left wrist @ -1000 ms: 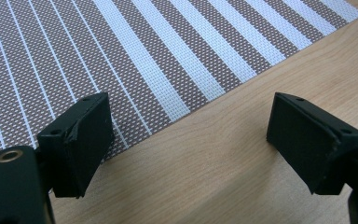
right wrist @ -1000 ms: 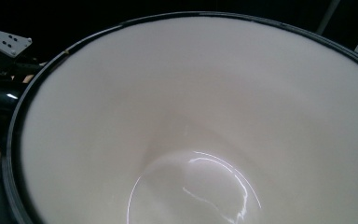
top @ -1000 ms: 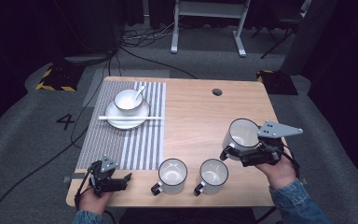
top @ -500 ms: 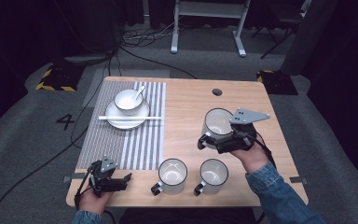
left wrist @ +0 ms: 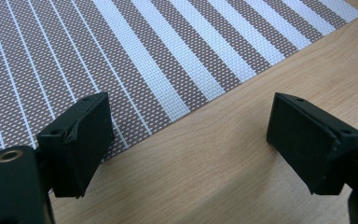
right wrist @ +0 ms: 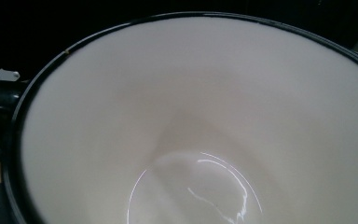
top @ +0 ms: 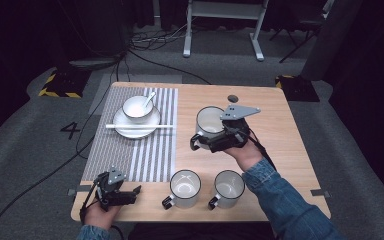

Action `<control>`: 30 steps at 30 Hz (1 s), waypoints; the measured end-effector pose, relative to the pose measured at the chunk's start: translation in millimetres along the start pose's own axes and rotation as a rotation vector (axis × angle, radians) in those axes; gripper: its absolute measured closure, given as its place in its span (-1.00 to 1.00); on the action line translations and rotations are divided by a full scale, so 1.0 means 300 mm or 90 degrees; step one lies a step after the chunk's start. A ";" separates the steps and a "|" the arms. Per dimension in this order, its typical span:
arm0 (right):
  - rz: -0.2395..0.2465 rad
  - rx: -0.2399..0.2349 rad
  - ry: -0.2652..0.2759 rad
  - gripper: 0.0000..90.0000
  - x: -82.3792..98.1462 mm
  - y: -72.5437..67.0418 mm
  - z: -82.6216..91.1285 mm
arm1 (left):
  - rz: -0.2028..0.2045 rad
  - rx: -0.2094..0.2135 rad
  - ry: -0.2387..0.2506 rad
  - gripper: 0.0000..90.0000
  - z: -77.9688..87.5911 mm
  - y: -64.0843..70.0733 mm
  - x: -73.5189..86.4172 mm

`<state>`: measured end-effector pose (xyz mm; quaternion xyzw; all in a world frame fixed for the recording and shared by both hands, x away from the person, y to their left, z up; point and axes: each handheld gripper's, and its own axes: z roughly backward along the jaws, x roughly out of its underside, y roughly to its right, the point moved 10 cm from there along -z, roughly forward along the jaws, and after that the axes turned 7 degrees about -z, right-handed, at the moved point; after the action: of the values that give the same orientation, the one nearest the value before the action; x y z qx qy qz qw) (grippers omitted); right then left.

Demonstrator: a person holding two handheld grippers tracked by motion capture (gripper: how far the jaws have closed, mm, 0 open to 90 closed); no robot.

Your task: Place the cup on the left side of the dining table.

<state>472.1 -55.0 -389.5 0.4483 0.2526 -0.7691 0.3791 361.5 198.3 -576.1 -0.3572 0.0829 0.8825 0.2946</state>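
A white mug (top: 209,121) with a black rim hangs above the middle of the wooden table (top: 285,150), and my right gripper (top: 219,140) is shut on its near wall, handle pointing left. The mug's white inside (right wrist: 205,116) looms close in the right gripper view, hiding the jaws. My left gripper (top: 129,194) rests at the table's front left, by the corner of the striped placemat (top: 130,150). Its jaws stand wide open with nothing between them (left wrist: 186,140), over the placemat's edge (left wrist: 144,56) and bare wood.
Two more white mugs (top: 185,186) (top: 229,186) stand side by side near the front edge. On the placemat's far end sits a plate (top: 152,126) bearing a bowl (top: 137,107) with a spoon, and a white stick (top: 140,126) lies across it. A dark hole (top: 233,98) marks the table's back.
My right gripper has carried the mug leftward from the table's right side to its middle. The left gripper has stayed put.
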 end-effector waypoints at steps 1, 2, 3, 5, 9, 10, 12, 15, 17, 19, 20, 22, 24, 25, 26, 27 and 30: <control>-0.001 -0.003 -0.002 -0.94 -0.004 -0.005 -0.014 | 0.002 -0.001 0.003 -0.67 -0.001 0.000 -0.001; 0.000 -0.007 -0.002 -0.94 -0.010 -0.012 -0.032 | 0.000 -0.001 0.002 -0.67 -0.001 0.000 -0.001; 0.001 -0.009 -0.005 -0.94 -0.012 -0.017 -0.042 | 0.004 -0.002 0.005 -0.67 -0.002 0.001 -0.002; 0.004 -0.017 -0.009 -0.94 -0.022 -0.030 -0.074 | -0.001 -0.001 0.003 -0.67 -0.001 -0.001 -0.001; 0.007 -0.028 -0.013 -0.94 -0.039 -0.050 -0.129 | -0.001 -0.001 0.003 -0.67 -0.001 0.000 0.000; 0.006 -0.030 -0.013 -0.94 -0.043 -0.054 -0.144 | -0.001 -0.001 0.003 -0.67 -0.001 0.000 -0.001; 0.004 -0.038 -0.013 -0.94 -0.050 -0.061 -0.174 | -0.001 -0.001 0.003 -0.67 -0.001 0.000 0.000; -0.003 -0.043 -0.015 -0.94 -0.054 -0.074 -0.221 | 0.002 0.000 0.005 -0.67 -0.001 0.002 -0.001; 0.007 -0.044 -0.016 -0.94 -0.059 -0.091 -0.269 | 0.002 0.000 0.005 -0.67 -0.001 0.003 -0.001; 0.013 -0.049 -0.018 -0.94 -0.060 -0.100 -0.285 | 0.002 0.000 0.005 -0.67 -0.001 0.002 -0.001; 0.026 -0.055 -0.022 -0.94 -0.062 -0.120 -0.322 | 0.002 0.001 0.003 -0.67 0.000 0.003 0.000; 0.031 -0.057 -0.024 -0.94 -0.062 -0.128 -0.335 | 0.001 -0.003 0.003 -0.67 -0.001 0.000 0.000; 0.041 -0.066 -0.024 -0.94 -0.061 -0.148 -0.366 | 0.000 -0.002 0.001 -0.66 0.000 -0.001 0.000; 0.044 -0.071 -0.025 -0.94 -0.060 -0.157 -0.382 | 0.000 -0.002 0.001 -0.67 0.000 -0.001 0.000; 0.047 -0.075 -0.026 -0.94 -0.058 -0.165 -0.397 | 0.000 -0.002 0.002 -0.67 0.000 -0.001 0.000; 0.049 -0.080 -0.028 -0.94 -0.056 -0.174 -0.413 | 0.000 -0.002 0.001 -0.67 0.000 -0.001 0.000; 0.062 -0.096 -0.030 -0.94 -0.056 -0.199 -0.453 | 0.000 -0.001 0.001 -0.66 0.000 -0.001 0.000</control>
<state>496.7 84.8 -435.8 0.4120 0.2791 -0.7389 0.4543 361.6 198.6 -576.1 -0.3584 0.0823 0.8822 0.2941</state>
